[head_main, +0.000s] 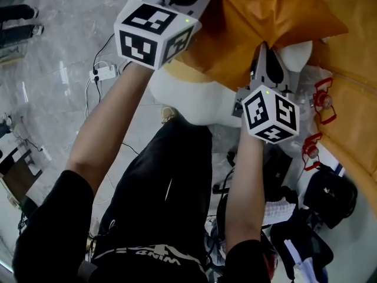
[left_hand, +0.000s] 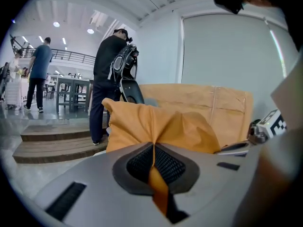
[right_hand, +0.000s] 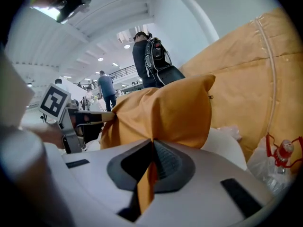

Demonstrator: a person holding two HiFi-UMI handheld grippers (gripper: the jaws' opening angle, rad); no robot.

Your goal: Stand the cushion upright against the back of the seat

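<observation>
My left gripper (left_hand: 154,150) and right gripper (right_hand: 151,152) each pinch a fold of the cushion (head_main: 265,22), held just short of the seat back (right_hand: 251,65) (same orange cloth). This looks like the carrying step. Next, I stand it upright against that back.

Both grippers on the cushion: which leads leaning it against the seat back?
Probably right. Both pinch the cushion, but the right gripper sits nearer the seat back; the left gripper holds the far side.

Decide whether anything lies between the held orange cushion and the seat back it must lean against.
A clear bag of bottles lies by the seat back, beside the cushion; straight behind the cushion nothing visible intervenes.
</observation>
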